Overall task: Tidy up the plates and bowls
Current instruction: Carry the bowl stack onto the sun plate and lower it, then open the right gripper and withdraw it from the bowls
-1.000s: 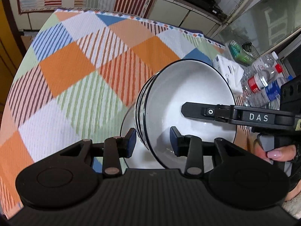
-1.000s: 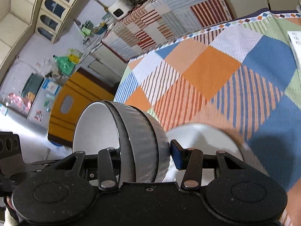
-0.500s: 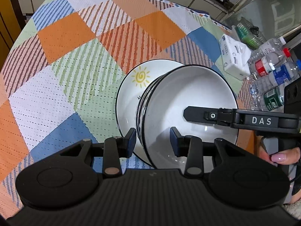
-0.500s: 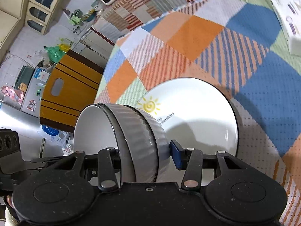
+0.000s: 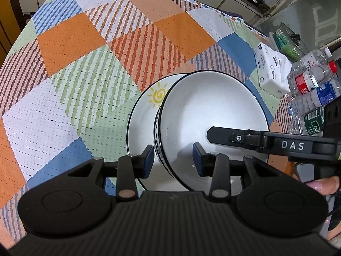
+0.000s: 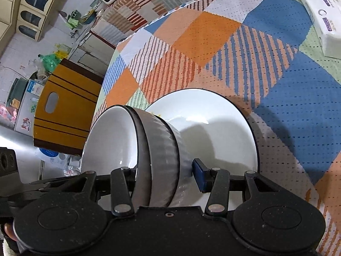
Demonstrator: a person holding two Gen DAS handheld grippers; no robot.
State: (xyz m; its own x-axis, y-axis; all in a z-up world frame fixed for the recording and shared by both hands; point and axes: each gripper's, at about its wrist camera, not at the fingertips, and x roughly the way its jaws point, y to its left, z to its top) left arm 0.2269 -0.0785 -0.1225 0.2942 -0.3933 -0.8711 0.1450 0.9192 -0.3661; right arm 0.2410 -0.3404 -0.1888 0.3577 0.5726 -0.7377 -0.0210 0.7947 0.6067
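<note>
Two nested white bowls with grey ribbed outsides and black rims (image 5: 204, 115) (image 6: 157, 155) hang tilted just above a white plate with a yellow sun drawing (image 5: 149, 111) (image 6: 215, 128) on the checked tablecloth. My left gripper (image 5: 172, 160) straddles the bowls' rim, jaws a little apart from it. My right gripper (image 6: 164, 170) is shut across the rims of both bowls; its finger marked DAS (image 5: 266, 143) lies inside the top bowl in the left wrist view.
A white tissue pack (image 5: 272, 70) (image 6: 321, 15) lies on the cloth beyond the plate. Several plastic water bottles (image 5: 311, 89) lie at the table's right side. A yellow wooden chair back (image 6: 64, 106) stands off the table edge.
The bowls have come down and over the sun plate, which now shows more fully under them. Both grippers have kept their hold positions on the bowls.
</note>
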